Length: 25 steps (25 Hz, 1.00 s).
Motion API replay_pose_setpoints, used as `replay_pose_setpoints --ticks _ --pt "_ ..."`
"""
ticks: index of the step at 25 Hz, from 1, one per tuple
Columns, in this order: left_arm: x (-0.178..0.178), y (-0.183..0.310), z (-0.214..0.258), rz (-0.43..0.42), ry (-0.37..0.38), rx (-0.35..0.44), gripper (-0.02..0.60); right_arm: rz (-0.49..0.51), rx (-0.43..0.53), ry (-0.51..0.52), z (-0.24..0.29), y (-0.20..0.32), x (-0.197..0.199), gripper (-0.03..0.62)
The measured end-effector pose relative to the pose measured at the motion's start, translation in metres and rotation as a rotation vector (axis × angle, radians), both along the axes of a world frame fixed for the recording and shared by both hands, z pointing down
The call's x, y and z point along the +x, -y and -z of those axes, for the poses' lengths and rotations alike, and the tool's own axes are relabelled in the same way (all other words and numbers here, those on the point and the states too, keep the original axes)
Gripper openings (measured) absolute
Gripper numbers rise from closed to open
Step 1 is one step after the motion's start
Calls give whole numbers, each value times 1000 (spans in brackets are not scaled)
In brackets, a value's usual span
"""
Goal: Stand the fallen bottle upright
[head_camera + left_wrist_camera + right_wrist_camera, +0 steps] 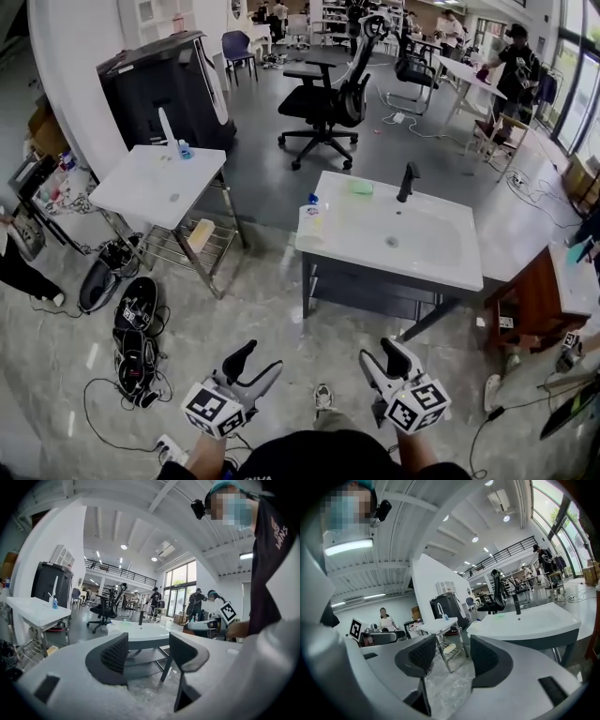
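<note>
Fallen bottle [310, 222], pale plastic, blue cap, on white sink [441, 270] rim, 12 o'clock, well beyond left gripper [255, 364], right gripper [382, 359]; both jaws apart, empty.

sink [375, 255]: white | faucet [407, 181]: black | bottle [309, 223]: pale | cap [312, 199]: maybe blue | sponge [361, 187]: green

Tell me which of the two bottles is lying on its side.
The blue-capped bottle on the left edge of the sink; the small bottle on the white table stands upright.
</note>
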State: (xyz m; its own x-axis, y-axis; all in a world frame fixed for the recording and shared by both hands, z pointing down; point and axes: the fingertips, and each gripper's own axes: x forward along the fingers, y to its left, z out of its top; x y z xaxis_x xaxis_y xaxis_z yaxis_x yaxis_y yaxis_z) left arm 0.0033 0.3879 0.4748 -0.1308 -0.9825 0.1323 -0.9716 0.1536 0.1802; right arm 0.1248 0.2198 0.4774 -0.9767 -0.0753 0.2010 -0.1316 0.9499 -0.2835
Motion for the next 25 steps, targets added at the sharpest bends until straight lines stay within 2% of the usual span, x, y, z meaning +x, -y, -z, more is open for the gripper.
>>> replay_pose_setpoints --ticks 4,14,21,25 --pt "-20 37 2 3 13 2 268 24 -4 9 0 36 -25 218" --pt "-63 102 7 96 -13 14 268 92 -8 18 -1 112 -74 215" --pt "-82 125 1 119 -51 13 268 117 -37 5 -10 137 -93 213" --pt "-101 140 -3 97 -65 24 268 98 -49 -1 -14 148 -105 212"
